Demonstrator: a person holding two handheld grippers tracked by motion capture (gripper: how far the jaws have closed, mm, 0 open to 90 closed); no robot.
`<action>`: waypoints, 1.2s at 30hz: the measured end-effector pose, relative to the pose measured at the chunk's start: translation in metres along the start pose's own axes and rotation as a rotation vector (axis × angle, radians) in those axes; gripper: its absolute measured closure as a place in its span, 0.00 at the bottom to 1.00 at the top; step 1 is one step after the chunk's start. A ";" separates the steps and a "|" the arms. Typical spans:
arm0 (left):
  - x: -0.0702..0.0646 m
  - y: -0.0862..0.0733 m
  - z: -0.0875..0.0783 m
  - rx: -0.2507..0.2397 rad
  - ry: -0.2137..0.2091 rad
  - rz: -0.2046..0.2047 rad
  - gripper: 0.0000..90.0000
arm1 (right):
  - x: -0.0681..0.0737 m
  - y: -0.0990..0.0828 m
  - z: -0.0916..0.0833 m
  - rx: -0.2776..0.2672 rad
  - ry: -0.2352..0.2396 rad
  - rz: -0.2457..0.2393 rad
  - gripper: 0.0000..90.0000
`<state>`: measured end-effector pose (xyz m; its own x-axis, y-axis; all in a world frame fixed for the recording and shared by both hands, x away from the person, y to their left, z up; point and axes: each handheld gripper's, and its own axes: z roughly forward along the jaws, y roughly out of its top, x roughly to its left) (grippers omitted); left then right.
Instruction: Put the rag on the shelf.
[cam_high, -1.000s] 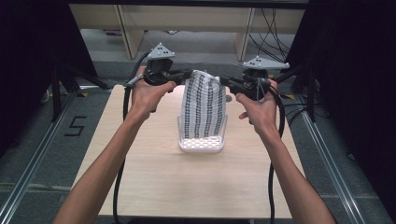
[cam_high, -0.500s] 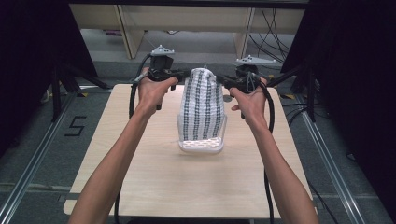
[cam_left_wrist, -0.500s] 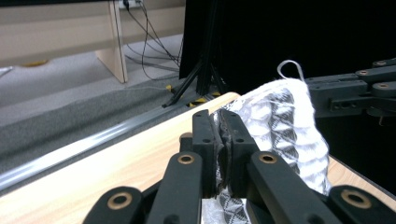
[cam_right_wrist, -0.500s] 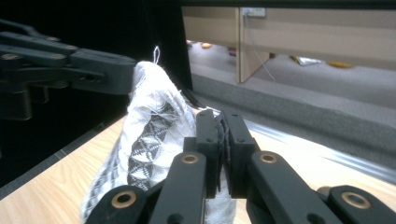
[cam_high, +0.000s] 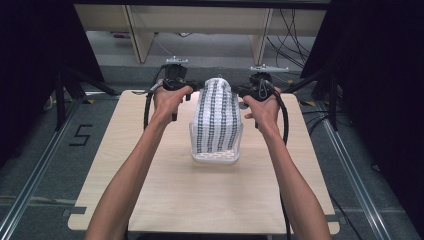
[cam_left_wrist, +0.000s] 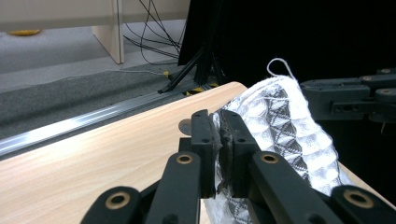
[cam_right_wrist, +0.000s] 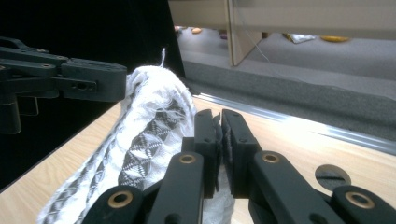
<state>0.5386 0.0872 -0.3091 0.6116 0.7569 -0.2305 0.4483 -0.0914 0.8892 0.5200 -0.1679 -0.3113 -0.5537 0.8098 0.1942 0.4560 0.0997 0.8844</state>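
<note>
1. Gripping the cloth, we see the left gripper closed on its edge.
2. We see the right gripper closed on the opposite edge.
3. We note the cloth hangs into a clear tub on the table.

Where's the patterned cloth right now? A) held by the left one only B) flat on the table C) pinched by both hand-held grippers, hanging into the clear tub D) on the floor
C: the left hand-held gripper and right hand-held gripper each clamp an edge of the cloth, which drapes into the tub.
</note>
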 end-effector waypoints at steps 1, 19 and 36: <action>0.001 -0.002 0.002 0.005 0.000 -0.007 0.93 | -0.001 -0.001 0.002 0.003 -0.004 0.004 0.95; 0.010 -0.014 0.008 0.032 -0.007 -0.031 0.72 | -0.005 -0.008 0.018 0.049 -0.054 -0.020 0.83; 0.012 -0.020 -0.020 0.075 -0.029 0.023 0.60 | -0.002 -0.007 0.000 0.055 -0.039 -0.038 0.73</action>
<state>0.5241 0.1111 -0.3214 0.6403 0.7353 -0.2222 0.4808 -0.1580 0.8625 0.5179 -0.1706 -0.3181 -0.5443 0.8265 0.1439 0.4738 0.1613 0.8658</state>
